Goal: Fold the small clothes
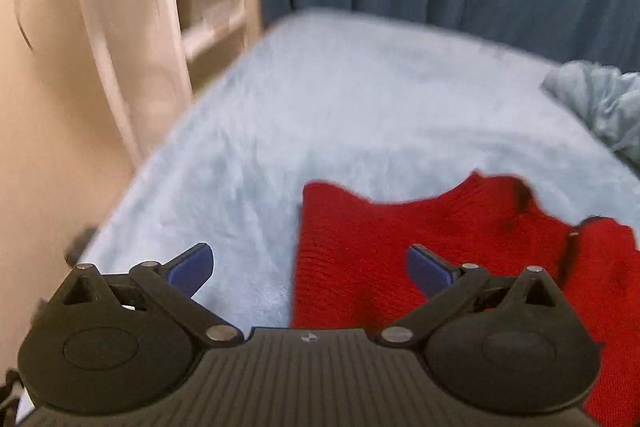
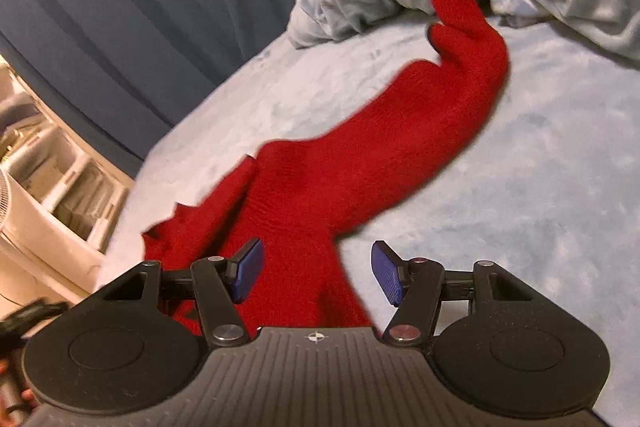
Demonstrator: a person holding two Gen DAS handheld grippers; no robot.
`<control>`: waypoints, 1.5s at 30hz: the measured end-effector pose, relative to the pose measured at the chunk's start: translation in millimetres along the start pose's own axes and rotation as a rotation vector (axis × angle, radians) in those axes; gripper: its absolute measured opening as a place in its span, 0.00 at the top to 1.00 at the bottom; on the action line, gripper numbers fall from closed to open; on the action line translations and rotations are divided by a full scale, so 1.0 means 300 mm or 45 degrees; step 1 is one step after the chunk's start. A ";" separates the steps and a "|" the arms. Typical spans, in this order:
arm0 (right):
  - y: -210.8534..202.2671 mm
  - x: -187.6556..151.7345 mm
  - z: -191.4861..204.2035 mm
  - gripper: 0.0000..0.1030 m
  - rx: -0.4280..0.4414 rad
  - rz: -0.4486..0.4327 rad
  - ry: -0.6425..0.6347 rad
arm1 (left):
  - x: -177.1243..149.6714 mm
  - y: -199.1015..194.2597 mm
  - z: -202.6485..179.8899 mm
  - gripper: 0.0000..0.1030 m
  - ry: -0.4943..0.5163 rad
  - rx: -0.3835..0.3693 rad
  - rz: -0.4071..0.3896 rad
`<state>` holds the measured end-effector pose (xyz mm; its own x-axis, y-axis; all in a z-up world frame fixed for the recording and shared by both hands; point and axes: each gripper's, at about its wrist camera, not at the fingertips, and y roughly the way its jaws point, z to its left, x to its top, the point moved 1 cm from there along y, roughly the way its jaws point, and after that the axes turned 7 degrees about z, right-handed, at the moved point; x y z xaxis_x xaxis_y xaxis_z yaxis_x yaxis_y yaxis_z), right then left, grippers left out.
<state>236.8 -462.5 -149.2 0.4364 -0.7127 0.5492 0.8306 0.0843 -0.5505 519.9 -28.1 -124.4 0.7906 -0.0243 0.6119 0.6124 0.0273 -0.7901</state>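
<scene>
Currently my right gripper (image 2: 316, 273), jaws apart, straddles the red knit garment (image 2: 360, 155) stretching toward upper right; left gripper (image 1: 310, 269) gapes beside it.

We see one red knit sweater (image 1: 420, 247) lying flat, unfolded, on the bed. Ahead of the left gripper (image 1: 310, 267) and off to its right, the sweater's body spreads out, its straight edge running just between the spread jaws. From the right gripper (image 2: 316, 271), the sweater (image 2: 360, 147) reaches forward, one sleeve stretching away up and right, its cuff bent over.
</scene>
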 end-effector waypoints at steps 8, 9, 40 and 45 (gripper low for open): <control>0.439 0.309 0.341 0.33 -0.037 0.138 -0.097 | -0.017 0.197 0.020 0.05 0.099 -0.089 0.281; 0.507 0.321 0.354 0.33 -0.053 0.204 -0.091 | -0.022 0.209 0.017 0.19 0.106 -0.110 0.300; 0.188 0.013 0.088 0.36 -0.105 0.237 0.098 | -0.128 0.086 0.167 0.00 0.038 -0.035 0.161; -0.108 -0.094 0.140 0.32 -0.234 0.097 -0.248 | -0.331 -0.174 0.105 0.00 0.160 0.036 0.055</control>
<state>212.0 -415.9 -120.5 0.5679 -0.5605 0.6027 0.7240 -0.0081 -0.6898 409.5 4.5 -142.7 0.8105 -0.1474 0.5668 0.5793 0.0592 -0.8130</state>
